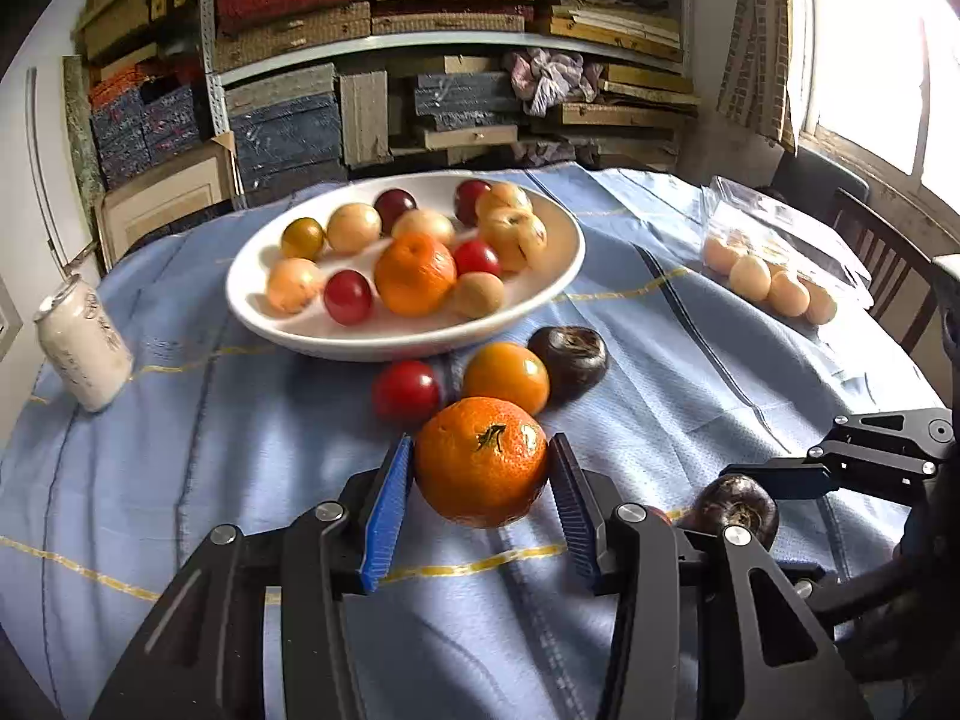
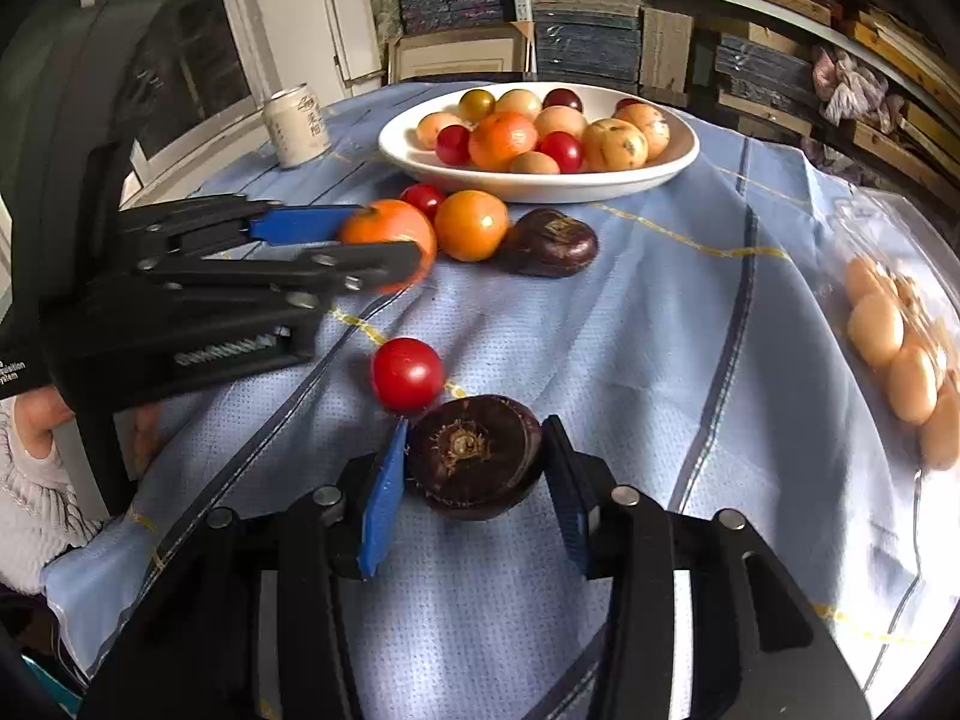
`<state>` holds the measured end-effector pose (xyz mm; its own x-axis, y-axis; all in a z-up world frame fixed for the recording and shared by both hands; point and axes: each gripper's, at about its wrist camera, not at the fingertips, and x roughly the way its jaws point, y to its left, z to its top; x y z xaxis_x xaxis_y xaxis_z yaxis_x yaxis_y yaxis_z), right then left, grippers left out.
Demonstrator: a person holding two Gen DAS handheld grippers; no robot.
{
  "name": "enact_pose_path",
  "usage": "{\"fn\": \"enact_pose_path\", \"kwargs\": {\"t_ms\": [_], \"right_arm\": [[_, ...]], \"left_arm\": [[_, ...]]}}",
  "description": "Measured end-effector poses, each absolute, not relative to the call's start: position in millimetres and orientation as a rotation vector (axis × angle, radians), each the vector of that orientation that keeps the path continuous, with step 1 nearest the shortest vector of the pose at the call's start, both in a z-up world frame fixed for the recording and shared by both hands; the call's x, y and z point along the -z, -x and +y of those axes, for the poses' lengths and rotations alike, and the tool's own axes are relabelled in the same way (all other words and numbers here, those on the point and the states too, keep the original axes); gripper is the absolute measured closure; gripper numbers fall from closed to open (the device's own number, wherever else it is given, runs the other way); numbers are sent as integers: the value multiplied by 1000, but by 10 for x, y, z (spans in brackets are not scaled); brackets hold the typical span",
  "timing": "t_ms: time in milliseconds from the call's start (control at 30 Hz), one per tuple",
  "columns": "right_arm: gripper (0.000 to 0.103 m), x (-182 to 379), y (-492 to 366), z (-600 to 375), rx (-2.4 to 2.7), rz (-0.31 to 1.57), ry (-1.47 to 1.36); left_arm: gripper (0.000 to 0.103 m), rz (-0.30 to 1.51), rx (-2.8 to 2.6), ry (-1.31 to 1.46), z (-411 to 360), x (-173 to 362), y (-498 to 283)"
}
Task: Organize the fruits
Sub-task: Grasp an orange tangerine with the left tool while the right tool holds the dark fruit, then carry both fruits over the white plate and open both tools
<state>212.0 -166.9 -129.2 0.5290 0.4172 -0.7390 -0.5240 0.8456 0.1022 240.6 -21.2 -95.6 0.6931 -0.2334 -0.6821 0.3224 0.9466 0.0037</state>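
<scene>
The blue tablecloth (image 1: pixel 690 324) carries everything, and the white bowl (image 1: pixel 558 276) at its far side is, I judge, where my fruit should end up; it is already crowded, so I need to aim for the bare patches near its rim. My left gripper (image 1: pixel 480 465) has its pads pressed on both sides of the tangerine (image 1: pixel 480 468), which sits on the cloth just this side of the bowl. I should lift straight up first, since a yellow tomato (image 1: pixel 507 383) and a red tomato (image 1: pixel 407 391) lie right beyond it. My right gripper (image 2: pixel 474 456) is closed around the dark chestnut (image 2: pixel 474 453), with another red tomato (image 2: pixel 407 375) touching its far edge. I should raise that slowly so nothing rolls.
</scene>
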Motion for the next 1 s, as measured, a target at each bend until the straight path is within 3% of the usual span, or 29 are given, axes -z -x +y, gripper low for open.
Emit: {"fn": "enact_pose_path", "kwargs": {"t_ms": [333,533,833,1000], "right_arm": [[59,1285,-2065,-1629,-550,831,174],[59,1143,-2003,-1787,-526,767,132],[59,-157,-2309,-1911,-460,514,125],[59,-188,-2835,-1674,-478,496,63]], "left_arm": [[56,768,306,-119,-178,1001,-2423],[56,705,303,-48,-8,748,-2360],[56,615,204,-8,385,-82,-2849],[56,662,175,44,423,-31,-3376]]}}
